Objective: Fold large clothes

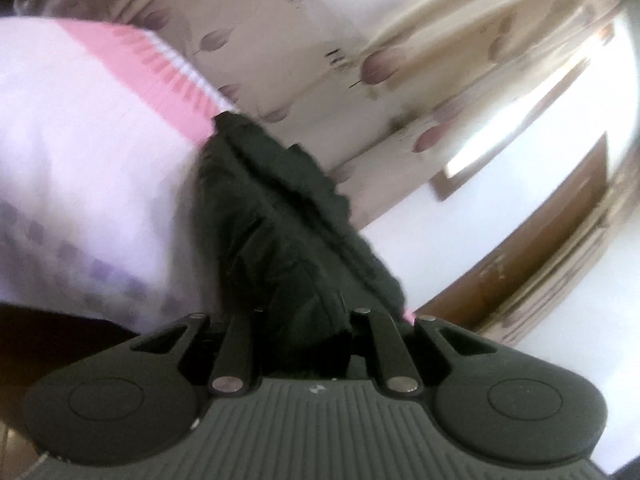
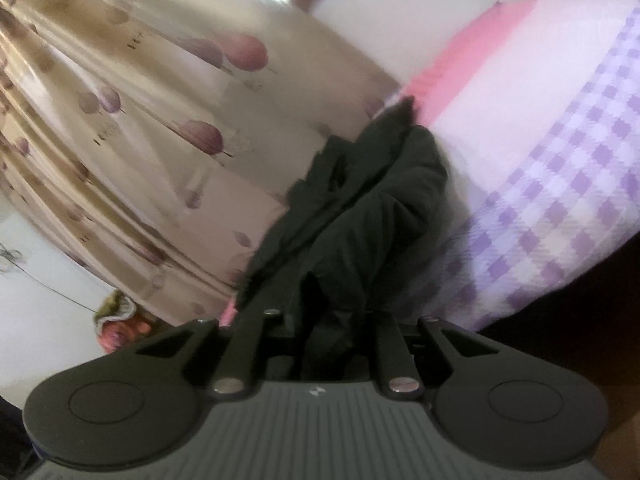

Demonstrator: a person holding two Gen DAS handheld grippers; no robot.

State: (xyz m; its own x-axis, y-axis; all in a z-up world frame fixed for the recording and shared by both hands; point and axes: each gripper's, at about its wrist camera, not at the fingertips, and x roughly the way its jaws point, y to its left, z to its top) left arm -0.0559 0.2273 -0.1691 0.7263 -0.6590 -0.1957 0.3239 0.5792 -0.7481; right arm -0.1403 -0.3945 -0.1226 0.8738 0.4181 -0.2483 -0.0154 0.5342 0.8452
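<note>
— That dark garment (image 1: pixel 280 216), what's it made of?

— Matt cloth, soft and crumpled, no sheen at all. Same on the other side (image 2: pixel 372 208).

— And the bed cover (image 2: pixel 560 184)?

— Woven cloth, checked lilac and white, a pink band at the edge; looks smooth.

— The left gripper (image 1: pixel 304 316)?

— Matt black plastic, ribbed on the grey body, with shiny metal pins. The right gripper (image 2: pixel 328 316) matches.

— Curtain (image 2: pixel 152 120)?

— Thin cloth with a slight satin gloss. The window frame (image 1: pixel 560 216) is brown wood.
</note>
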